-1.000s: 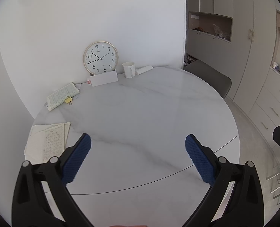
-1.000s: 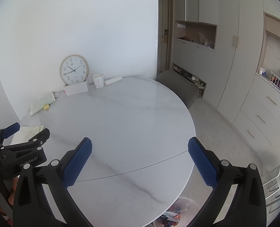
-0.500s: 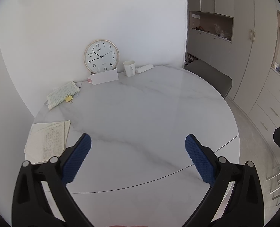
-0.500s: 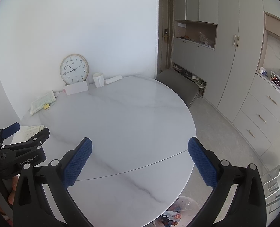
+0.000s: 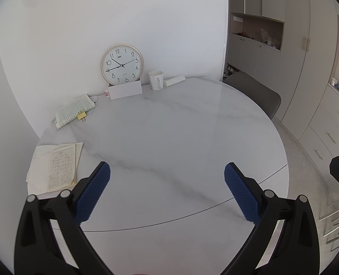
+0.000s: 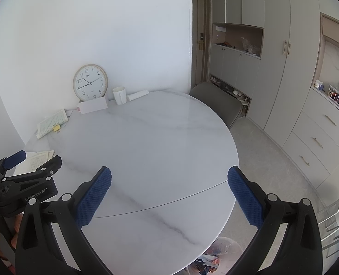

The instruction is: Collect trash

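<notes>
My left gripper (image 5: 167,192) is open and empty above the near part of a round white marble table (image 5: 169,137). My right gripper (image 6: 169,194) is open and empty above the table's (image 6: 146,142) near right part; the left gripper (image 6: 27,178) shows at its left. A trash bin with colourful wrappers (image 6: 213,259) stands on the floor under the table's near edge. On the table lie a stack of written papers (image 5: 54,167), a clipped booklet (image 5: 74,110), a white card (image 5: 125,91), a white mug (image 5: 156,80) and a white roll (image 5: 174,81).
A round clock (image 5: 122,64) leans on the wall at the table's back. A grey chair (image 6: 217,100) stands at the far right of the table. Cabinets and drawers (image 6: 307,126) line the right wall. A white wire stand (image 6: 337,215) is on the floor at right.
The left wrist view has shifted very slightly; the clock sits a little higher in frame. The right view is unchanged. Both grippers stay open.
</notes>
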Demonstrator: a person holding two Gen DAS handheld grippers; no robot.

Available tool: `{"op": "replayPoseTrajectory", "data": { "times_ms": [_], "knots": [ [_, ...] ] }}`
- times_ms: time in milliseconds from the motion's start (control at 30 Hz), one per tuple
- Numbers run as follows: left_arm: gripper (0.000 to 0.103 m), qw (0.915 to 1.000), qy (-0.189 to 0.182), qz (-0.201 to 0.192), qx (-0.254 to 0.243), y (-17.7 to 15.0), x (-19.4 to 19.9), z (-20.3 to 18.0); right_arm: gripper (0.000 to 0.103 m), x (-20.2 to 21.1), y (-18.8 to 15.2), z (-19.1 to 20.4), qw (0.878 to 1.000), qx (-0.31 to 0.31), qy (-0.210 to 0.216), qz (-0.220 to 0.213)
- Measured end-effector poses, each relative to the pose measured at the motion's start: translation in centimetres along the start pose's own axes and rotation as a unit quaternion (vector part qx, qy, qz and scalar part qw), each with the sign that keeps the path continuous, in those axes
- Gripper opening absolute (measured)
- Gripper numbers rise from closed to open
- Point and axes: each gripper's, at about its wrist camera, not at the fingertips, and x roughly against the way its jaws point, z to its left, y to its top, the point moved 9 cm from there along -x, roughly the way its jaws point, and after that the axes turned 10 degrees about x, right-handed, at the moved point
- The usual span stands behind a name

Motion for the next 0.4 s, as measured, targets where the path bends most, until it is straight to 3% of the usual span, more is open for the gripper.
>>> {"op": "replayPoseTrajectory", "data": {
  "times_ms": [400],
  "knots": [
    [0.095, 0.9998, -0.003, 0.011, -0.013, -0.37, -0.30, -0.46, 0.101, -0.17, -0.40, 0.38, 1.000, 0.001, 0.003, 0.005]
  ]
}}
